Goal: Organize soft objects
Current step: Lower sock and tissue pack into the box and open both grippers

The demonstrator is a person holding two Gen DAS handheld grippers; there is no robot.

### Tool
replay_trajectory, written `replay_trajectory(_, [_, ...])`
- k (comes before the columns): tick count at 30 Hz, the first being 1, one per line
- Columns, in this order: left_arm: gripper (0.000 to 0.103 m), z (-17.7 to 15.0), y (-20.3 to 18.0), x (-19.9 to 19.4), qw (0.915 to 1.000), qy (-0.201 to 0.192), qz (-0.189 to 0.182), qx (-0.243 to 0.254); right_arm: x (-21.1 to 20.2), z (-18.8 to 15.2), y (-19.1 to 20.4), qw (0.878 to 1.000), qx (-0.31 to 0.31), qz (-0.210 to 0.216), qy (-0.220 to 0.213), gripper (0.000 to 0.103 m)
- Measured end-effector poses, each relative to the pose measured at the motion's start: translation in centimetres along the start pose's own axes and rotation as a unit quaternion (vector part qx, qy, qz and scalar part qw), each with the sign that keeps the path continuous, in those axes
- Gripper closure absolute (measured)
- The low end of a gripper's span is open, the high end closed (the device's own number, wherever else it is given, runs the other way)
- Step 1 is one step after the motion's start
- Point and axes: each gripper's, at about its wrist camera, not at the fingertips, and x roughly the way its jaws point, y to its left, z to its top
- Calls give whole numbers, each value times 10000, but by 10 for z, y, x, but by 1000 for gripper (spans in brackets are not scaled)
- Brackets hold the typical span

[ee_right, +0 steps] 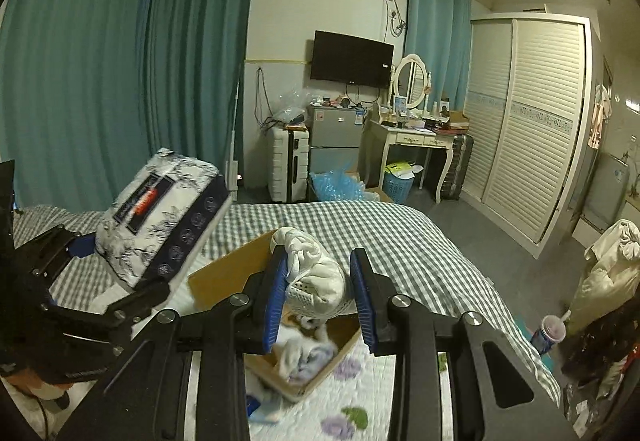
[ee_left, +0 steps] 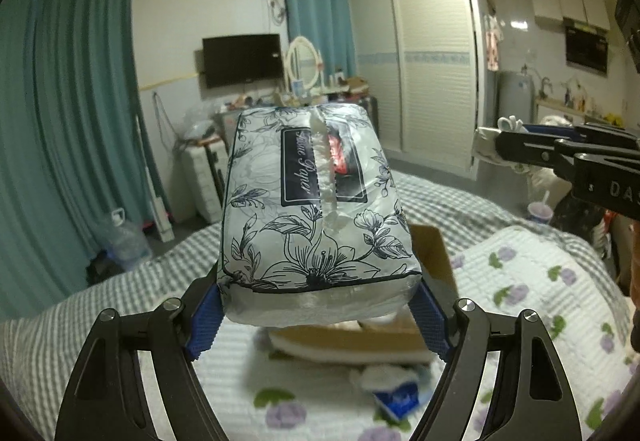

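Note:
My left gripper (ee_left: 318,305) is shut on a soft tissue pack (ee_left: 316,201) with a dark floral print and holds it in the air above the bed. The pack also shows in the right wrist view (ee_right: 164,217) at the left. My right gripper (ee_right: 320,301) is shut on a white cloth bundle (ee_right: 316,277) and holds it over an open cardboard box (ee_right: 224,273) that lies on the bed. Several soft cloth items (ee_right: 304,353) lie inside the box. The box shows below the pack in the left wrist view (ee_left: 432,253).
The bed has a grey checked sheet (ee_right: 392,241) and a white floral quilt (ee_left: 532,281). A small blue packet (ee_left: 400,397) lies on the quilt near the box. A cup with a straw (ee_right: 548,333) stands on the floor at the right. A wardrobe (ee_right: 528,121) is behind.

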Motion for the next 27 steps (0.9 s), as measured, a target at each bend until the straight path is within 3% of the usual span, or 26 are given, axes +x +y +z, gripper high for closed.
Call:
replay_trajectory(7, [23, -6, 0, 81, 9987, 474, -192, -63, 82, -16, -21, 9993, 200, -6, 314, 72])
replay_trajectory(15, [23, -25, -19, 126, 9956, 793, -92, 494, 152, -63, -41, 9958, 573, 187, 693, 72])
replay_trajectory(19, [17, -25, -17, 128, 9963, 762, -73, 395, 160, -75, -48, 9947, 646, 164, 776, 70])
replay_trajectory(23, [12, -17, -11, 116, 9972, 735, -2, 144, 151, -67, -52, 9947, 763, 137, 671, 42])
replay_trajectory(27, [12, -2, -7, 88, 9984, 523, 108, 159, 123, -56, -50, 9957, 765, 85, 518, 41])
